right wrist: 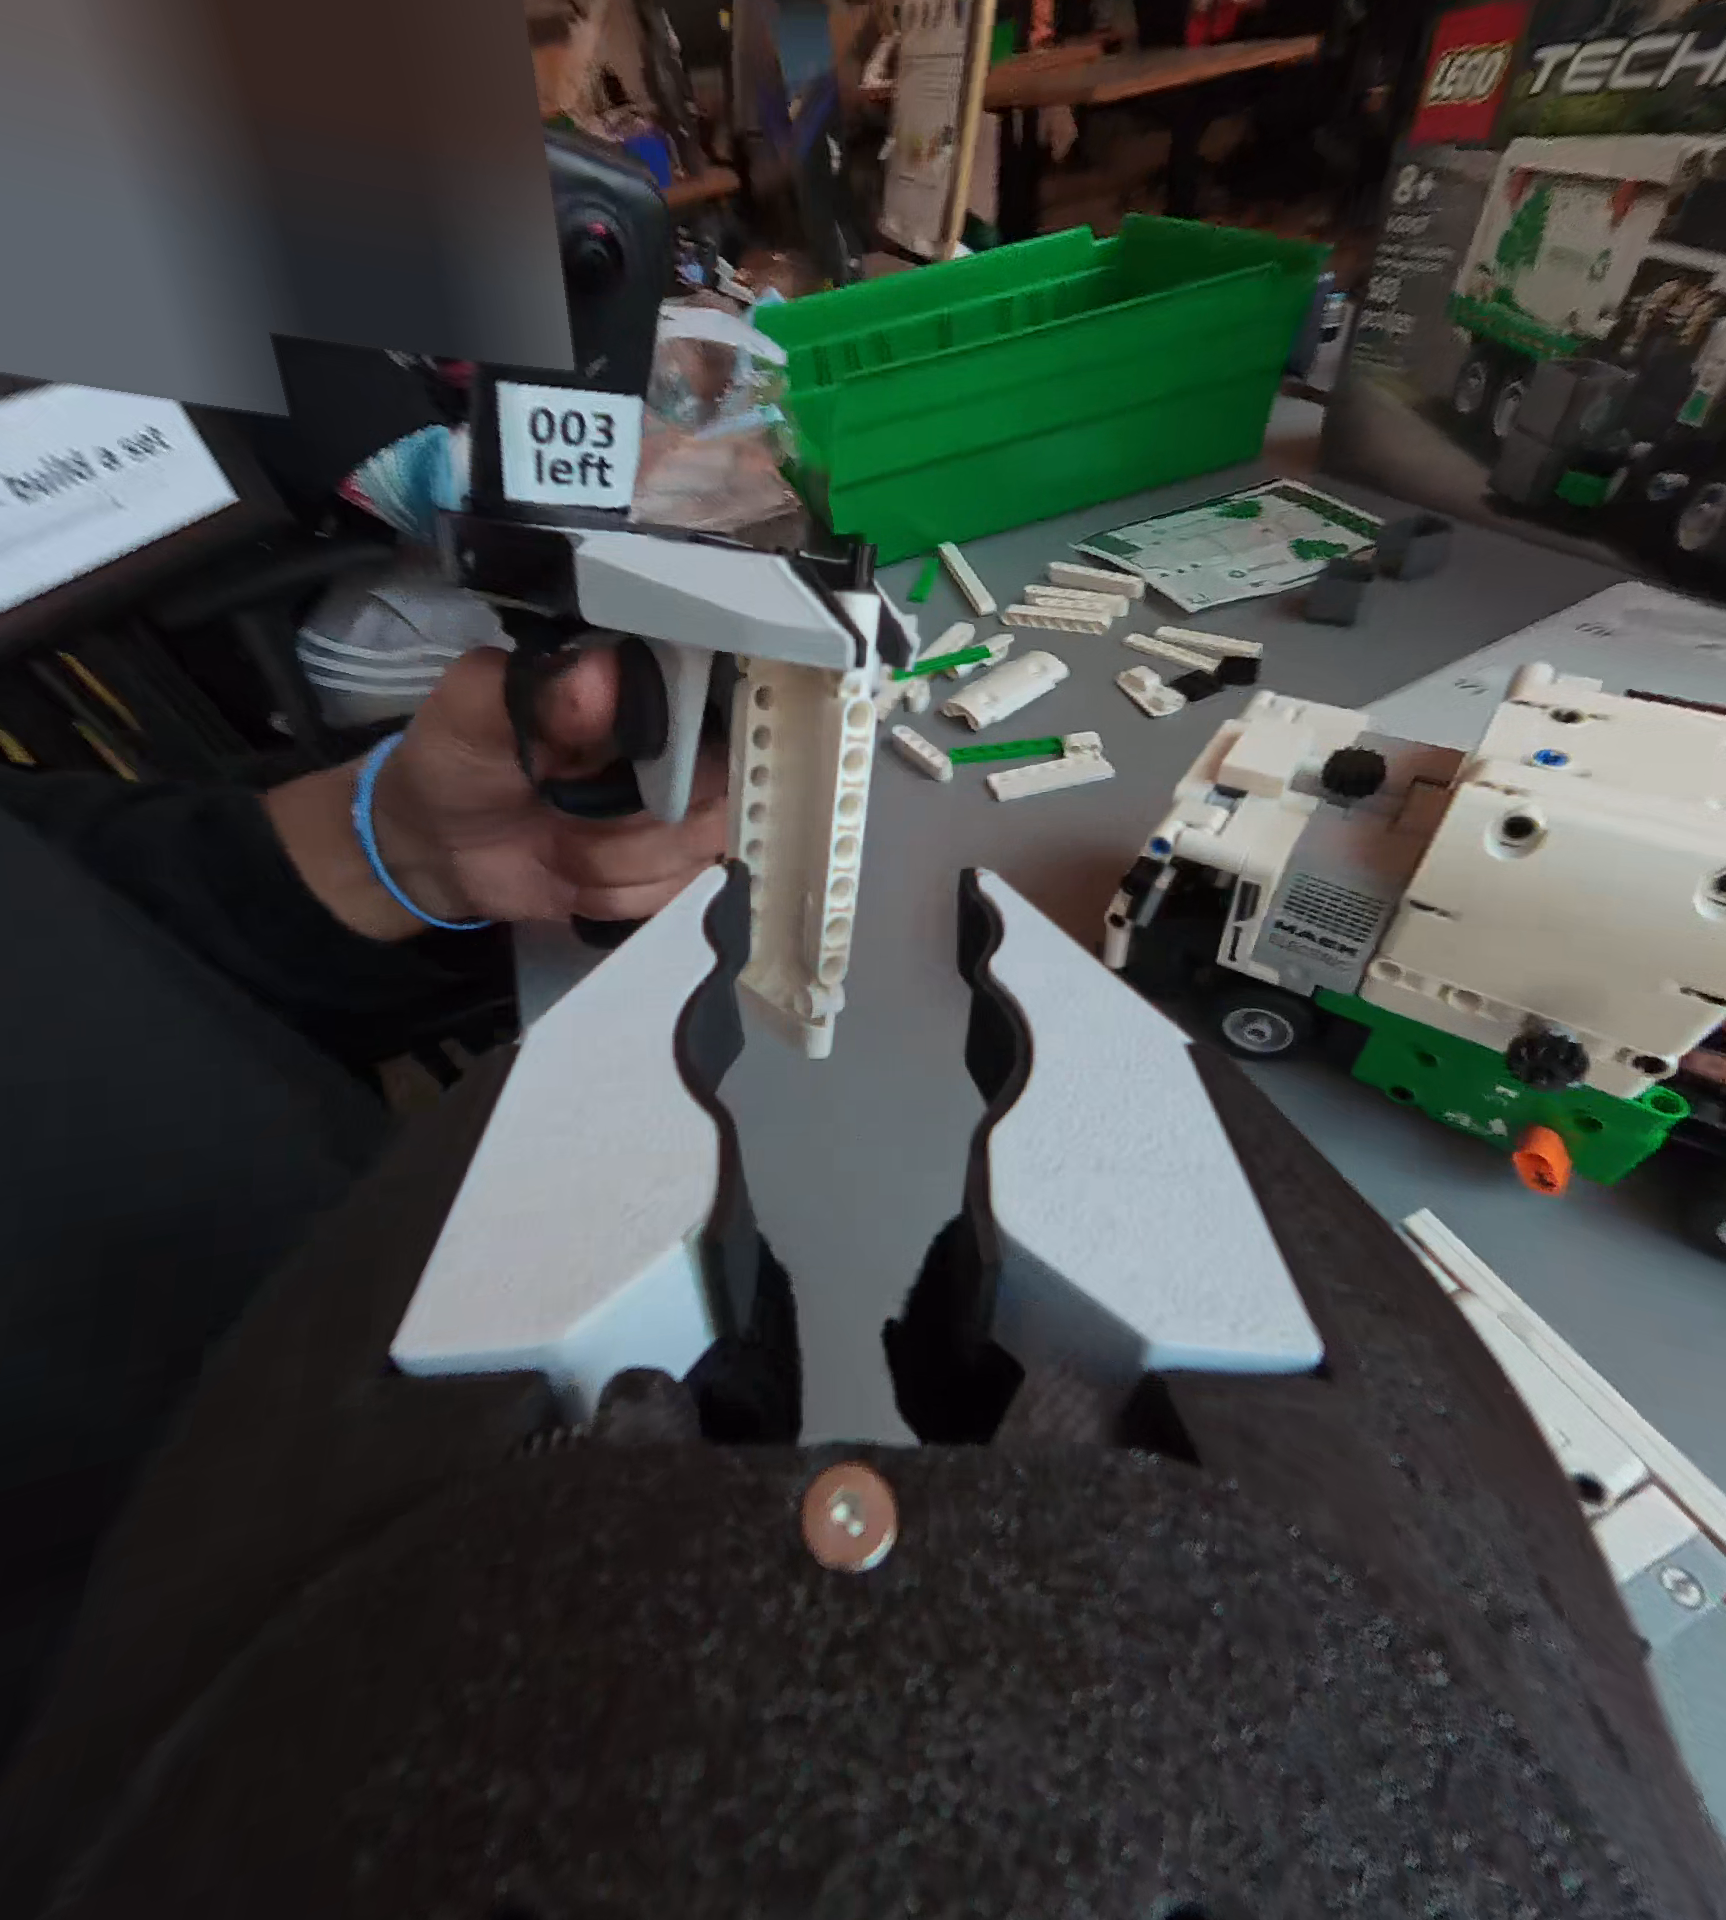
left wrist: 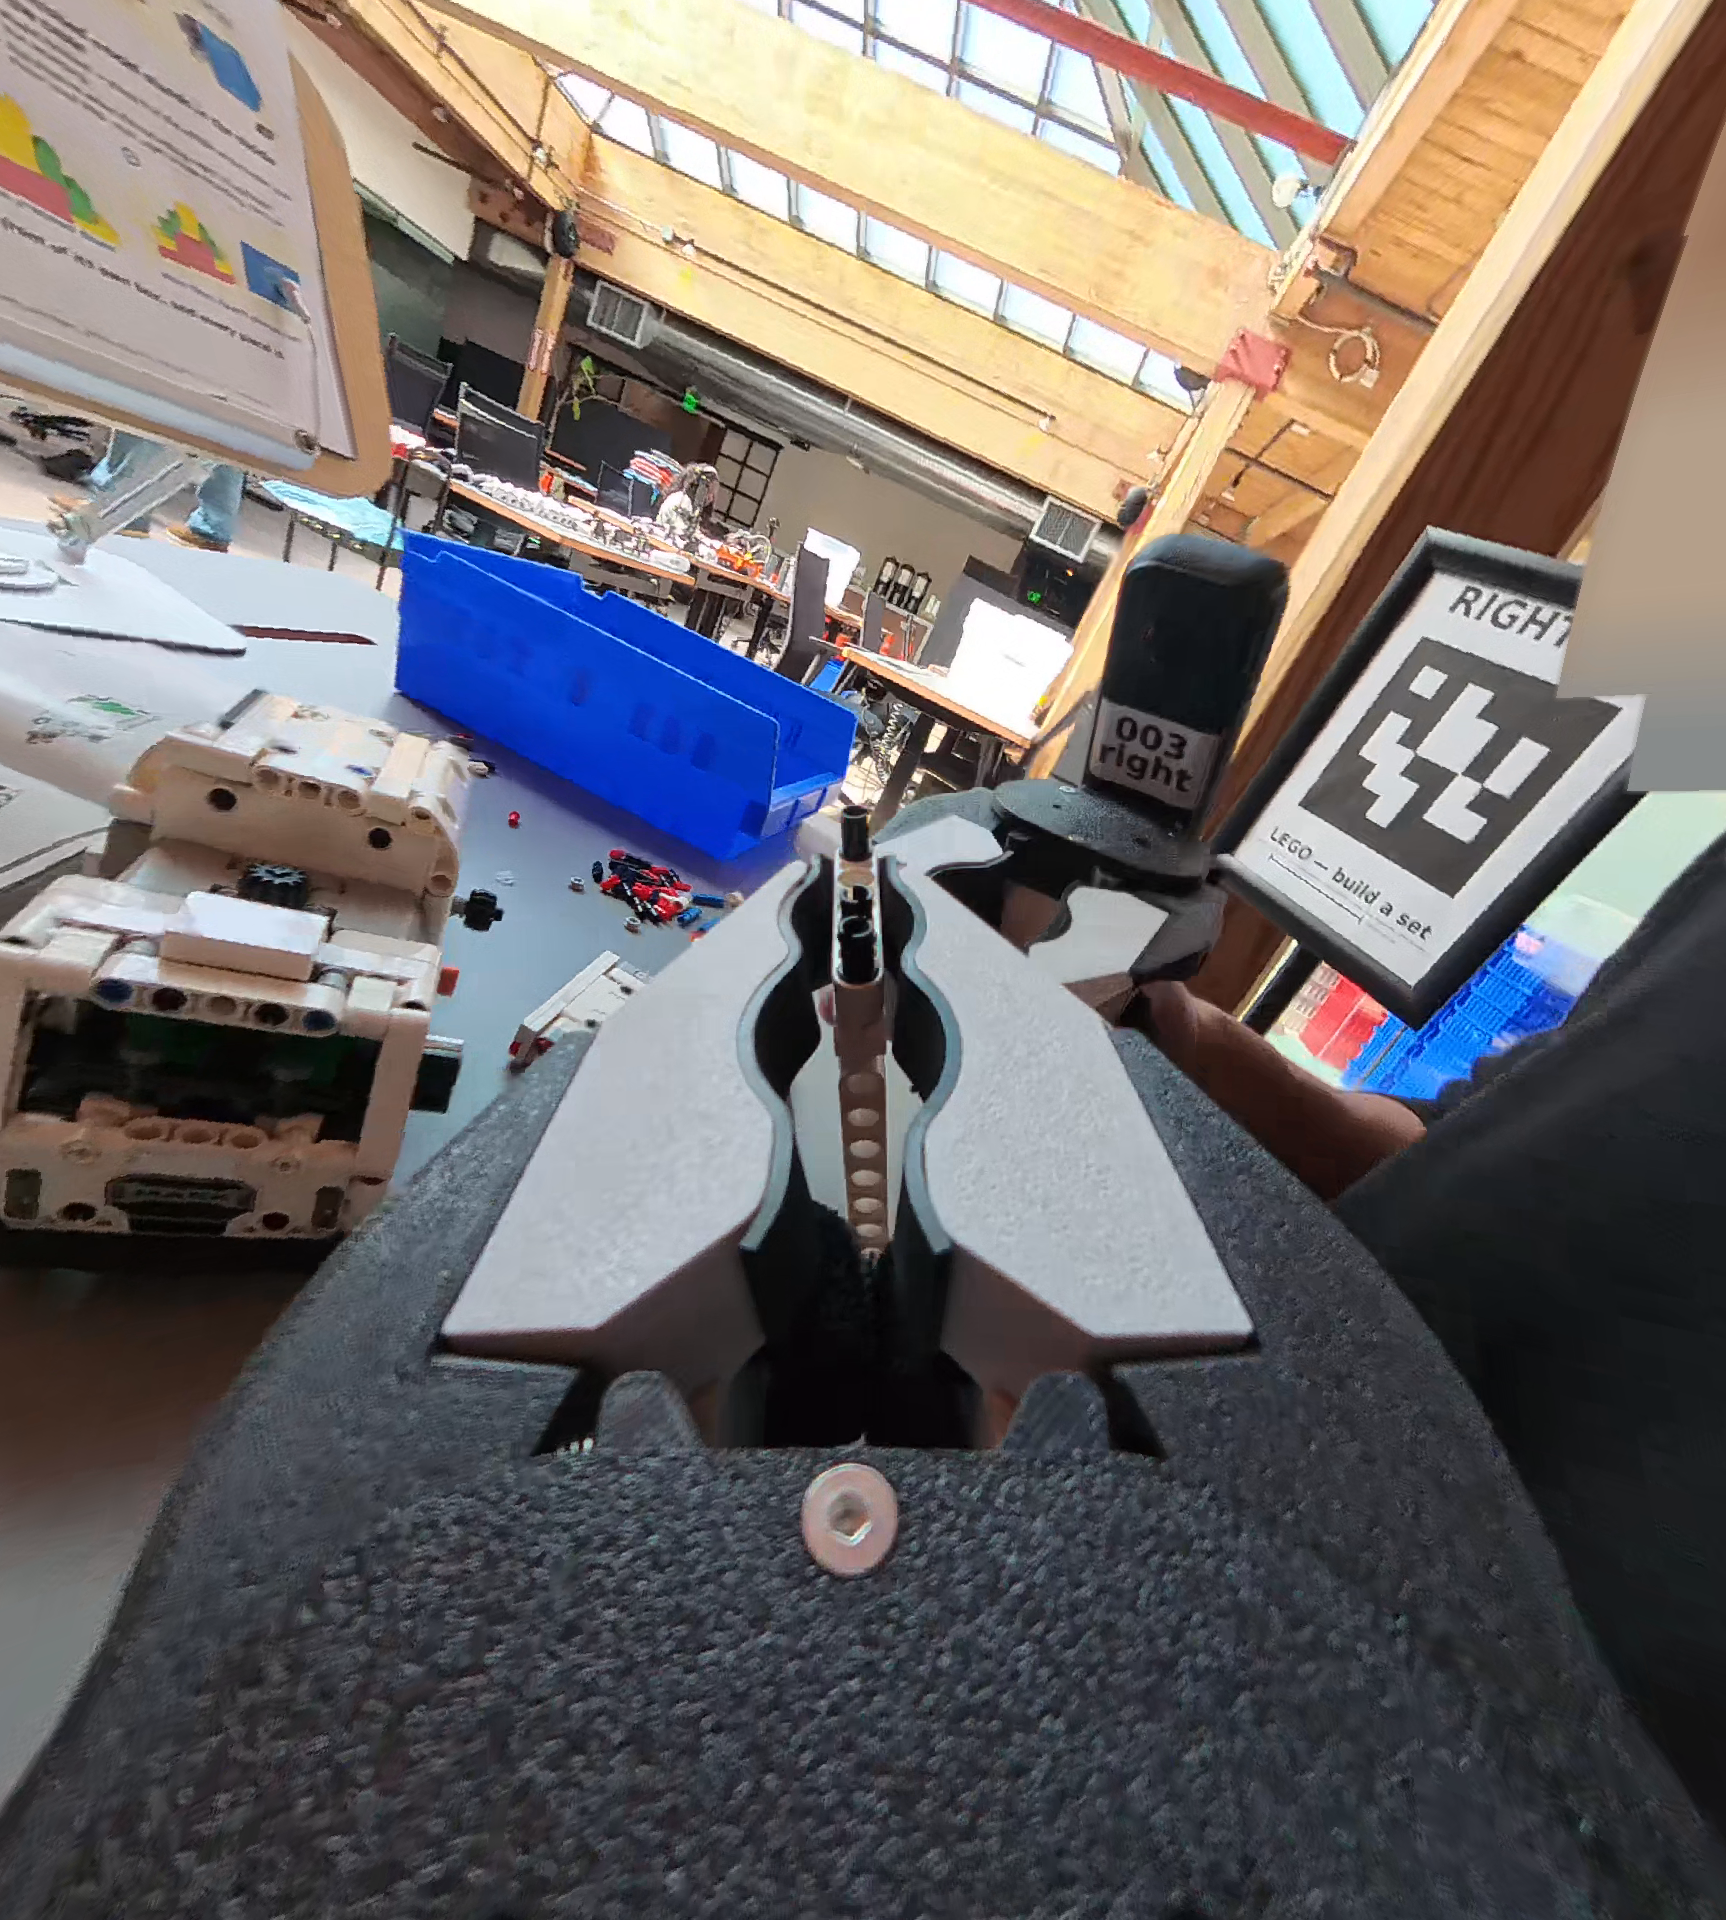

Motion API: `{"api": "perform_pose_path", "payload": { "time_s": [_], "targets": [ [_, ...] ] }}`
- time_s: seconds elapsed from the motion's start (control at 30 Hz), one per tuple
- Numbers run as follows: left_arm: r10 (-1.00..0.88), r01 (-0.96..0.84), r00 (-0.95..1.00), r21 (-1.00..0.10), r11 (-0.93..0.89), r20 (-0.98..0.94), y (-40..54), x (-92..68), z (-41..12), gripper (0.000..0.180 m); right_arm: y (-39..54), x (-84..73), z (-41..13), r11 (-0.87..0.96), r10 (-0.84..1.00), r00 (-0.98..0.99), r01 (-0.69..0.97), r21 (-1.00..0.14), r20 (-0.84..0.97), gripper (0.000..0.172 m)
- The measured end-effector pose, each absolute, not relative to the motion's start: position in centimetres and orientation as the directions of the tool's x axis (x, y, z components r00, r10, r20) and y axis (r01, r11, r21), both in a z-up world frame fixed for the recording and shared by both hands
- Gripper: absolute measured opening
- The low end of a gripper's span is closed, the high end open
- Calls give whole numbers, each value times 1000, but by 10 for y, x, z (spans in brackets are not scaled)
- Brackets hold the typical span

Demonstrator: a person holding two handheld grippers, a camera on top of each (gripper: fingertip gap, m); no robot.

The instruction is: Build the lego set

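The grey table (right wrist: 1098,914) carries a white and green toy truck (right wrist: 1524,894), which stands to the right of the right tongs (right wrist: 854,883) and to the left of the left tongs (left wrist: 851,873). Behind it lie a green bin (right wrist: 1035,416), a blue bin (left wrist: 589,707) and a set box (right wrist: 1607,291) cut off by the frame edge. The left tongs are closed on a long white brick panel (right wrist: 802,831) with rows of holes; both pads press its thin edge near the top end, and the panel hangs down from them, held above the table. The right tongs stand open with nothing between the pads; the panel's lower end hangs just beyond the left fingertip, close to it, though contact cannot be judged. Loose white and green pieces (right wrist: 1046,686) are scattered past the panel, and a heap of small red, black and blue pins (left wrist: 646,883) lies near the blue bin. In the left wrist view the panel shows edge-on only, with black pins (left wrist: 851,914) in its top holes; its lower part is hidden between the fingers. A stand with a printed sheet (left wrist: 111,208) is cut off at the top left.
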State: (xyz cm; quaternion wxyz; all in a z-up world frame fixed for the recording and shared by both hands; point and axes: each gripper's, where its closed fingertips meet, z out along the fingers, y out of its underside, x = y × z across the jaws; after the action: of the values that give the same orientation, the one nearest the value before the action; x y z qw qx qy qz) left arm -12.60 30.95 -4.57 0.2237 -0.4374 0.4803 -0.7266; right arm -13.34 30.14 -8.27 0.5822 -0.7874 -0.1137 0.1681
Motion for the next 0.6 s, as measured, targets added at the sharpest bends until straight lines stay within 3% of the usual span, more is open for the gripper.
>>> {"api": "perform_pose_path", "payload": {
  "time_s": [0.13, 0.23, 0.33, 0.47, 0.53, 0.6],
  "targets": [
    [-707, -65, -665, -962, -266, 241, 277, -139, -38, 6, 302, -145, -71, -185, 345, 938, 51, -981, -16, 25],
    [-672, -9, -738, -996, -85, 64, 259, -149, -35, 6, 288, -164, -66, -204, 522, 848, 21, -979, -90, 17],
    [-621, 23, -782, -999, 37, -41, 245, -151, -36, 6, 276, -173, -62, -181, 631, 774, 81, -980, -52, 7],
    [-664, 7, -746, -997, 77, -56, 256, -131, -32, 8, 283, -152, -58, -172, 620, 784, 170, -970, 27, 6],
    [-740, -47, -672, -995, 84, -30, 275, -114, -35, 25, 289, -130, -56, -176, 586, 807, 214, -961, 72, 6],
    [-806, -92, -592, -993, 68, 0, 297, -102, -39, 31, 297, -93, -52, -189, 512, 845, 287, -939, 155, 6]
  ]
}}
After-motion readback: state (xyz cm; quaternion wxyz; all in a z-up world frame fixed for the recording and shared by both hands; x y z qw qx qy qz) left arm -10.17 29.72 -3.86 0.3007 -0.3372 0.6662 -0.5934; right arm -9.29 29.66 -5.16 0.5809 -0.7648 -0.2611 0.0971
